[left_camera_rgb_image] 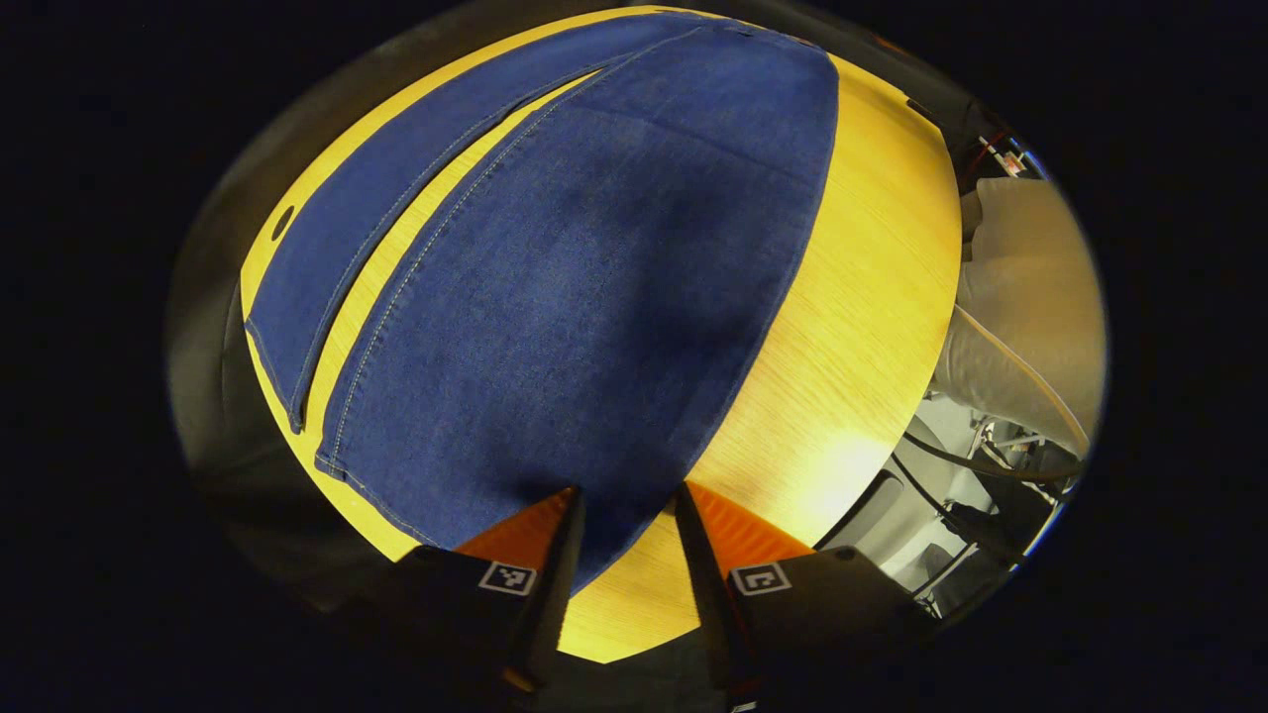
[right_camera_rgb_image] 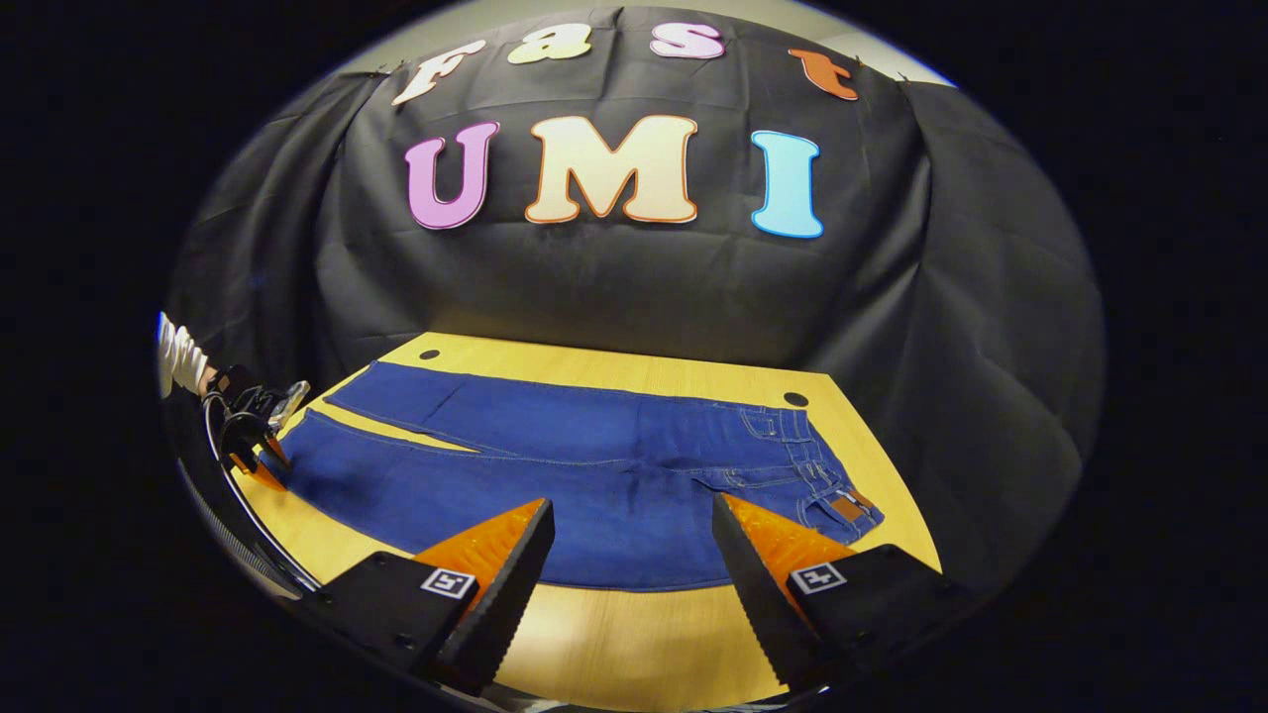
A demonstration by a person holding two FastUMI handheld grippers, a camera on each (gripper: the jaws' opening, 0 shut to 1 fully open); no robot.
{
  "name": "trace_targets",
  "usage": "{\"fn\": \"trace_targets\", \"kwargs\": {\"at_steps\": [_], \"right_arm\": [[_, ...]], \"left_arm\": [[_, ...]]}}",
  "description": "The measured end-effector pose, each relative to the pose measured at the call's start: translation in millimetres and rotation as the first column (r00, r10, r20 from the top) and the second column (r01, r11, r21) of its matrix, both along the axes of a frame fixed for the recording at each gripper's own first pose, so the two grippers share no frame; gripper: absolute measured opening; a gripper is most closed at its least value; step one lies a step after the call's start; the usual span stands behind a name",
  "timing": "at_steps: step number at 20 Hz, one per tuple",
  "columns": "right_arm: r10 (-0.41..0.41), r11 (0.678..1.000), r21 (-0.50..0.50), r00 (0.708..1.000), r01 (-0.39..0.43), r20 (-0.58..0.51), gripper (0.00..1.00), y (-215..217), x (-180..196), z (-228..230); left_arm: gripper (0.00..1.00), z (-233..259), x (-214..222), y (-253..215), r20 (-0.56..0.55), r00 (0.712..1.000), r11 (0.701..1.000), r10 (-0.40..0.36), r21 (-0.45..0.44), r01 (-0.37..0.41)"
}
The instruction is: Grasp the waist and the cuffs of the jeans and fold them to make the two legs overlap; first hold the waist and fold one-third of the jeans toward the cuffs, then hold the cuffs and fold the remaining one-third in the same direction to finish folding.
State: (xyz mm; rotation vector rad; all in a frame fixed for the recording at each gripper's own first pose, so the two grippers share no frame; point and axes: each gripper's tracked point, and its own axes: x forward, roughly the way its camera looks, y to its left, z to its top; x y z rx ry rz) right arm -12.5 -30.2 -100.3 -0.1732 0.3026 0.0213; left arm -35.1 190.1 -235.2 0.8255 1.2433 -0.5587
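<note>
Left gripper (left_camera_rgb_image: 628, 495), in the left gripper view: jaws parted to a moderate gap, nothing between them. It hangs just above the cuff end of the nearer trouser leg; I cannot tell whether the fingertips (left_camera_rgb_image: 570, 500) touch the denim. The jeans (left_camera_rgb_image: 594, 297) run away from this camera along the wooden surface (left_camera_rgb_image: 852, 327), both legs flat, a narrow strip of bare wood showing between them. The farther leg lies to the left, near a small round hole (left_camera_rgb_image: 282, 222) in the surface. At the right edge, beyond the surface, a light-coloured garment on a person (left_camera_rgb_image: 1020, 297) and some cables (left_camera_rgb_image: 981, 465) appear.

Right gripper (right_camera_rgb_image: 631, 515), in the right gripper view: jaws wide apart, empty. It hovers over the near edge of the surface (right_camera_rgb_image: 634, 634), clear of the cloth, facing the long side of the jeans (right_camera_rgb_image: 594, 465). Jeans lie spread out lengthwise, unfolded: waist (right_camera_rgb_image: 832, 485) with belt loops and a brown patch at the right, cuffs at the left, legs side by side and slightly splayed. Two round holes sit near the far corners of the surface, one at left (right_camera_rgb_image: 429, 354) and one at right (right_camera_rgb_image: 795, 399). Far left in this view, the left gripper (right_camera_rgb_image: 253, 436) sits at the cuff of the nearer leg, held by a hand in a white sleeve (right_camera_rgb_image: 178, 356).
</note>
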Motion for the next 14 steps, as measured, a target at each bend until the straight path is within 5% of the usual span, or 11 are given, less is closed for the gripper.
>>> {"fn": "trace_targets", "kwargs": {"at_steps": [4, 5, 7, 14], "right_arm": [[0.03, 1.0, -0.006, 0.999, -0.03, -0.033, 0.99, -13, 8, -7], [0.037, 0.999, -0.016, 0.998, -0.038, -0.046, 0.99, -17, 11, -10], [0.057, 0.997, -0.045, 0.997, -0.059, -0.061, 0.99, -24, 17, -14], [0.187, 0.959, -0.165, 0.952, -0.23, -0.242, 0.99, -53, 37, -61]], "left_arm": [[0.36, 3, 11, 4, 0.016, 1.0, 0.999, 0.016, 0.032, -0.016], [0.16, 2, 14, 5, 0.027, 0.999, 0.999, 0.024, 0.038, -0.025], [0.0, 3, 13, 4, 0.029, 0.999, 0.999, 0.025, 0.047, -0.027], [0.0, 3, 15, 6, 0.029, 0.998, 0.997, 0.054, 0.051, -0.055]]}}
